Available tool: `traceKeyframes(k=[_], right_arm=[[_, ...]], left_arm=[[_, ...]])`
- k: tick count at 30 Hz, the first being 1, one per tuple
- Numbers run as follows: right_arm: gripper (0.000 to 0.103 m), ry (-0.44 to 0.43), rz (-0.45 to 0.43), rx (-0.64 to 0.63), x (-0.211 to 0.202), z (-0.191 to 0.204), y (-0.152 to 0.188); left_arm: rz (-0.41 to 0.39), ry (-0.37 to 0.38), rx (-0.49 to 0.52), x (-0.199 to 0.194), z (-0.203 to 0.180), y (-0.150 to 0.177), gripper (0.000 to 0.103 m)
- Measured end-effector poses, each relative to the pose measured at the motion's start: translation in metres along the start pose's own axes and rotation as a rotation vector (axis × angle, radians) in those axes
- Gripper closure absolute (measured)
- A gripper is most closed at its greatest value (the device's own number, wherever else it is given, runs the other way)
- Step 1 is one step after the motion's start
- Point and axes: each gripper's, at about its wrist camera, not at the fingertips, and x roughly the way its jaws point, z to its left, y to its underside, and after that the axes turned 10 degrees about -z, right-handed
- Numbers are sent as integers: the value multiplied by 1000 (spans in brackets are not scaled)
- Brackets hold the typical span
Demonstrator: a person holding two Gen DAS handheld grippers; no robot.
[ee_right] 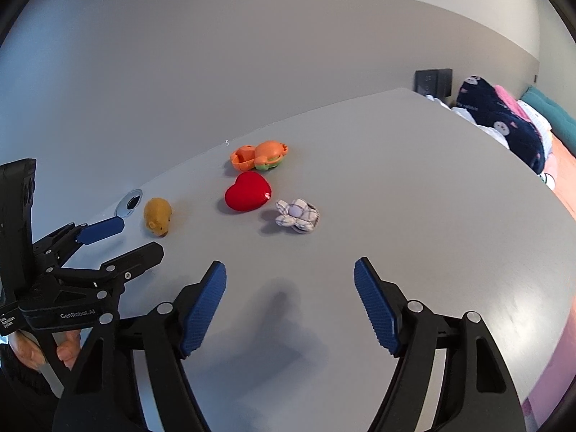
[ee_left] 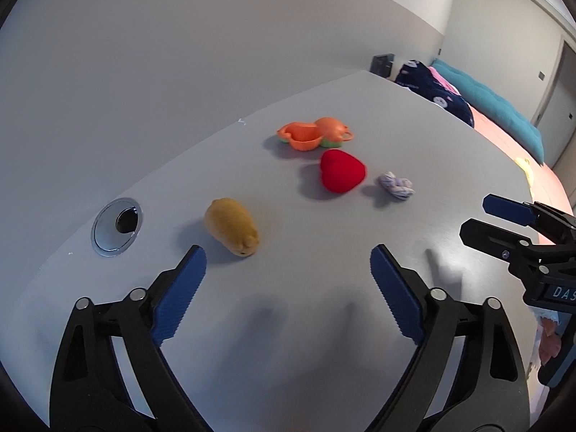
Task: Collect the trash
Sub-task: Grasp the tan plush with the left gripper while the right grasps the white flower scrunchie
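Observation:
On the grey table [ee_left: 324, 324] lie a yellow-brown mouse toy [ee_left: 232, 226] [ee_right: 157, 216], a red heart [ee_left: 342, 171] [ee_right: 248, 192], an orange toy turtle with an open shell [ee_left: 313, 133] [ee_right: 259, 154], and a small crumpled checked wad [ee_left: 396, 185] [ee_right: 298, 215]. My left gripper [ee_left: 288, 262] is open and empty, just short of the mouse toy. My right gripper [ee_right: 289, 273] is open and empty, short of the wad. Each gripper shows in the other's view, the right one [ee_left: 482, 219] and the left one [ee_right: 138, 237].
A round metal cable grommet [ee_left: 117, 225] [ee_right: 129, 202] sits in the table at the left near the wall. A bed with a dark patterned cloth [ee_left: 439, 93] [ee_right: 504, 122], pink sheet and teal pillow lies beyond the table's right edge.

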Motion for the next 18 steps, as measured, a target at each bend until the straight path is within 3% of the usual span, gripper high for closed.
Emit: traceKeyframes(k=[13, 18], right_arm=[[38, 9, 61, -41, 63, 10, -12], [50, 30, 85, -79, 84, 12, -18]], left_arm=[[59, -31, -66, 40, 32, -2, 31], [67, -50, -50, 49, 39, -2, 49]])
